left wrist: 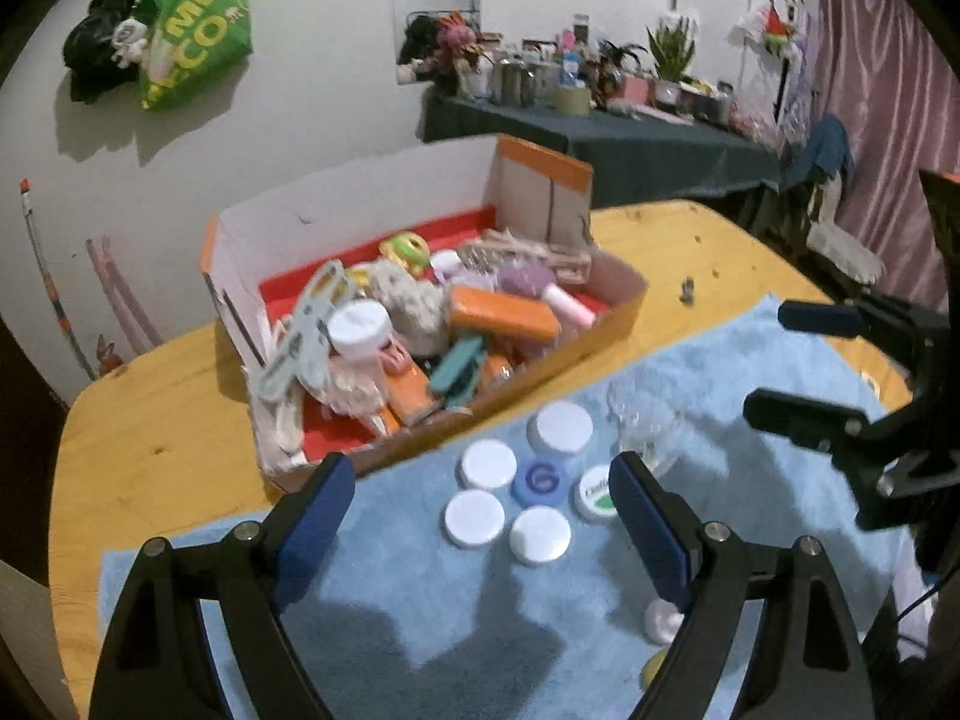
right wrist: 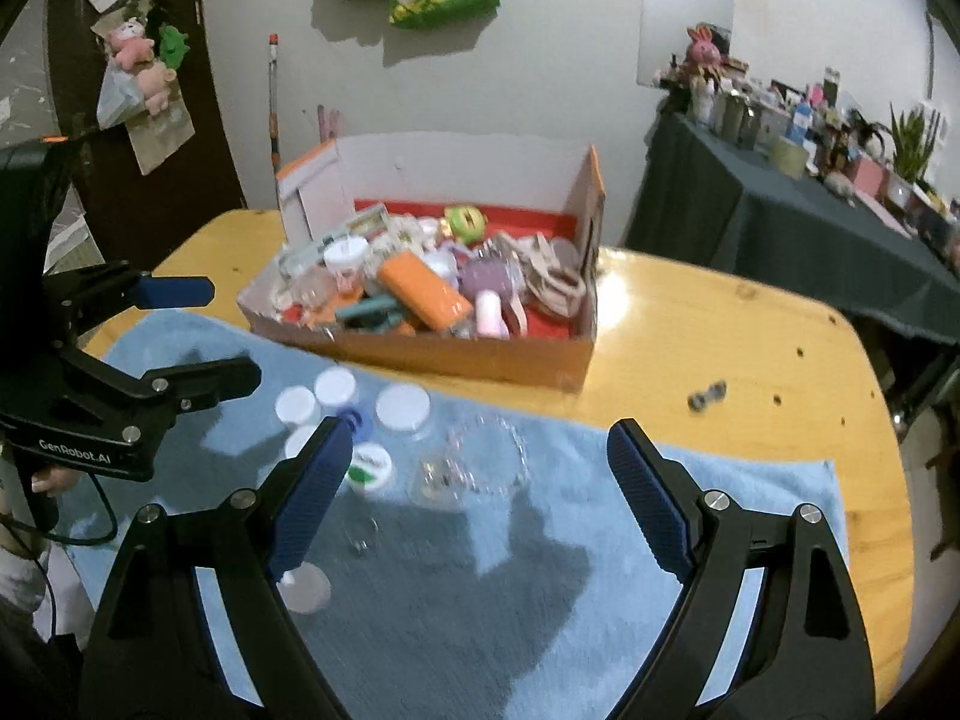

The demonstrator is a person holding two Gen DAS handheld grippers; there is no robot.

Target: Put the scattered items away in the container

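An open cardboard box (left wrist: 600,324), red-lined, is heaped with mixed items. Beside it, on the blue towel, six round caps (left wrist: 516,495) are clustered, four white, one blue, one green-labelled, next to a clear plastic cup (right wrist: 480,462).

Your surface: yellow wooden table (right wrist: 750,336), rounded corners, dark specks across bare right part. Light blue towel (right wrist: 540,570) spread flat over near half, reaching almost to your near edge. Open cardboard box (right wrist: 456,354) sits directly on wood toward far edge, its near wall touching or just overlapping towel's far hem; you can't tell which. Small dark metal piece (right wrist: 708,394) lies alone on bare wood, right of box, just beyond towel's far hem. Bare wood shows along left edge (left wrist: 150,420).
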